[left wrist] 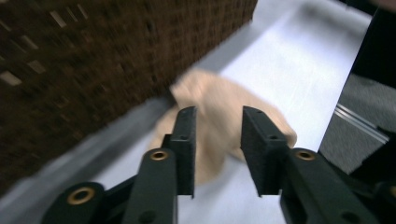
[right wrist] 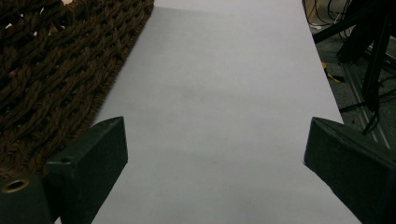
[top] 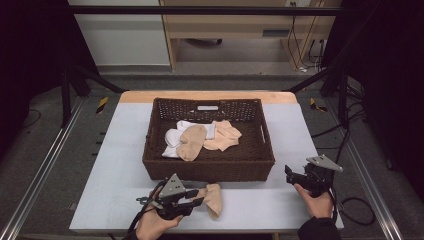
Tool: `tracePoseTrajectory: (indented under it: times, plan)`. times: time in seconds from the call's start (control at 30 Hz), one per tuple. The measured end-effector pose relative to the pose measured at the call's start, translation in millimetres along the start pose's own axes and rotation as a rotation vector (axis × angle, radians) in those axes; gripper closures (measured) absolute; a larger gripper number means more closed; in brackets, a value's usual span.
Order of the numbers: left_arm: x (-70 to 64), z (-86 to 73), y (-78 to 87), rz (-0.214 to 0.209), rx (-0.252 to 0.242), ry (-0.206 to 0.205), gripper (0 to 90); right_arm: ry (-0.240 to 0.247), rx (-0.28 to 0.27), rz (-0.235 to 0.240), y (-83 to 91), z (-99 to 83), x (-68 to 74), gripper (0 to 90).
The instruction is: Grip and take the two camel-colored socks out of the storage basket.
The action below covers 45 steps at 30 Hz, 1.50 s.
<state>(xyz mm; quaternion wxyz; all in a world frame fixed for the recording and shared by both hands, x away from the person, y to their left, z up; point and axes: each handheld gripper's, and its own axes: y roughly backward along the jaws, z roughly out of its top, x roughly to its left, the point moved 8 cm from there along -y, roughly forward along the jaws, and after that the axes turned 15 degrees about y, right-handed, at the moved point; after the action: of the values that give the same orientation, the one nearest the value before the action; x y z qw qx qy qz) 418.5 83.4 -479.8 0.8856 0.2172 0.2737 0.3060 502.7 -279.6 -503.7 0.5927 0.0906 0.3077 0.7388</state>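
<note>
A brown woven basket [top: 210,167] stands in the middle of the pale table [top: 120,150]. In it lie a white sock [top: 174,140] and two beige socks [top: 192,142] [top: 224,135]. Another beige sock [top: 215,197] lies crumpled on the table just in front of the basket. My left gripper [top: 200,199] is at that sock, pointing right. In the left gripper view its jaws [left wrist: 217,121] are narrowly open, with the sock [left wrist: 210,93] between and beyond them. My right gripper [top: 288,172] hovers right of the basket, wide open [right wrist: 215,135] and holding nothing.
The basket's front wall [left wrist: 93,56] runs close along the left gripper. Its right wall [right wrist: 46,70] borders the strip of bare table [right wrist: 219,84] ahead of the right gripper. Metal rails, frame legs and cables [top: 357,205] surround the table on the floor.
</note>
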Motion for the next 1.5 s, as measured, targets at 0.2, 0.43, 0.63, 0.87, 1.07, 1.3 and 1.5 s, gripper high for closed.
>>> tracePoseTrajectory:
  times: [0.2, 0.43, 0.63, 0.87, 1.07, 1.3, 1.5]
  plan:
    - [-3.3, 21.1, 20.4, 0.003, -0.088, -0.001, 57.3, -0.004, -0.016, -0.007, 2.9, 1.1, -1.8, 6.4]
    - [8.0, 60.3, 42.6, 0.061, -0.198, 0.008, 52.1, -0.01, -0.015, -0.007, 2.3, 1.3, -3.5, 6.3]
    - [21.1, 95.9, 55.9, 0.072, -0.255, 0.049, 45.6, -0.006, -0.018, -0.013, 2.5, 1.5, -3.8, 6.3]
    - [38.2, 133.5, 61.4, 0.145, -0.31, 0.056, 41.4, -0.005, -0.022, -0.015, 3.3, 2.4, -4.5, 6.3]
    - [54.8, 162.0, 50.1, 0.196, -0.325, 0.079, 38.9, -0.005, -0.026, -0.018, 3.5, 3.5, -5.5, 6.3]
    - [68.6, 179.2, 27.8, 0.239, -0.312, 0.093, 39.3, -0.009, -0.019, -0.018, 1.4, 3.4, -6.2, 6.3]
    - [90.6, 192.7, 0.2, 0.31, -0.293, 0.059, 41.8, 0.001, -0.024, -0.018, 1.2, 4.2, -5.0, 6.4]
